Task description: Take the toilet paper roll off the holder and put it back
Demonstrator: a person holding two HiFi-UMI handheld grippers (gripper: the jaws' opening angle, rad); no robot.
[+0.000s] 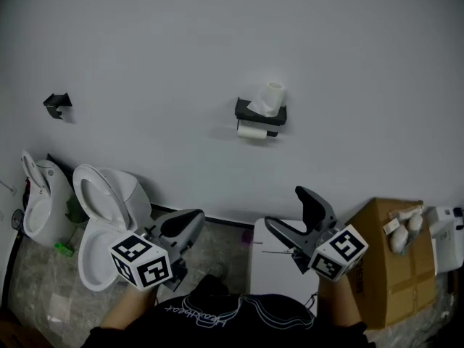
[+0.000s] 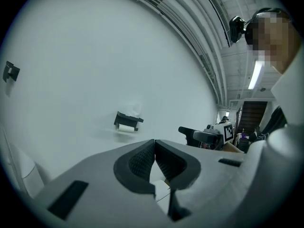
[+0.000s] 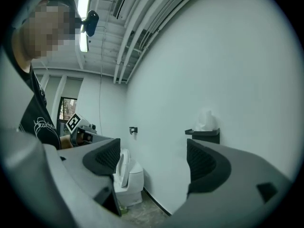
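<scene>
Starting nearest, the left tongs (image 1: 187, 222) are noted pressed together on nothing and the right tongs (image 1: 286, 209) spread and empty, both well short of the wall (image 1: 217, 35), where the toilet paper roll (image 1: 252, 131) hangs in its holder (image 1: 261, 112); removal is judged not yet begun.

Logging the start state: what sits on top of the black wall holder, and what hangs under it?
On top of the holder stands an upright roll with loose paper beside it. Under it hangs a second roll; its bar is hidden.
</scene>
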